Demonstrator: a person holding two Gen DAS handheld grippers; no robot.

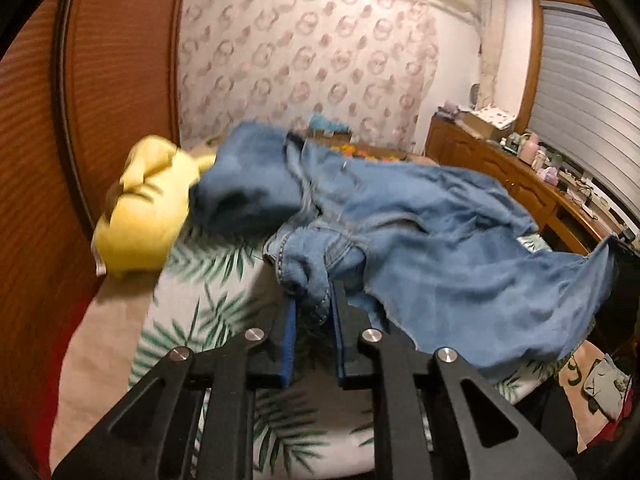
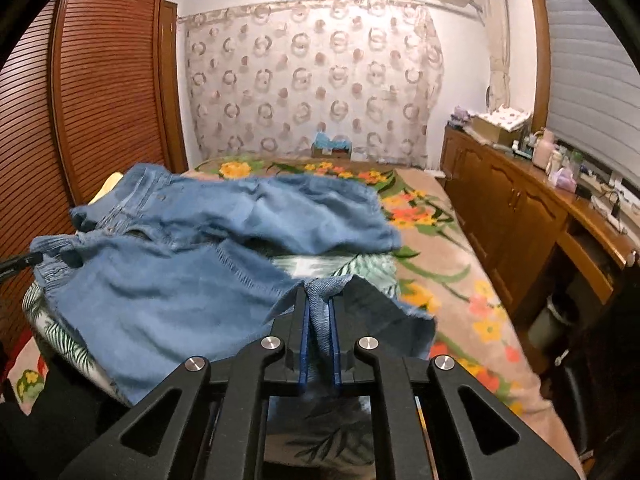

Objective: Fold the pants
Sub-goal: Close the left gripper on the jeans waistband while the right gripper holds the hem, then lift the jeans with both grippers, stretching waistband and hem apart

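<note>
left gripper (image 1: 313, 304) pinching blue pants (image 1: 440, 232) | right gripper (image 2: 319, 300) pinching pants hem | yellow toy (image 1: 140, 208) far left of left gripper

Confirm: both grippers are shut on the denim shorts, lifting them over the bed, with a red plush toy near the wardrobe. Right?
Nearly. The plush toy is yellow, not red; the left wrist view shows it beside the wardrobe. The rest holds: the left gripper and right gripper each pinch the denim shorts over the bed.
</note>
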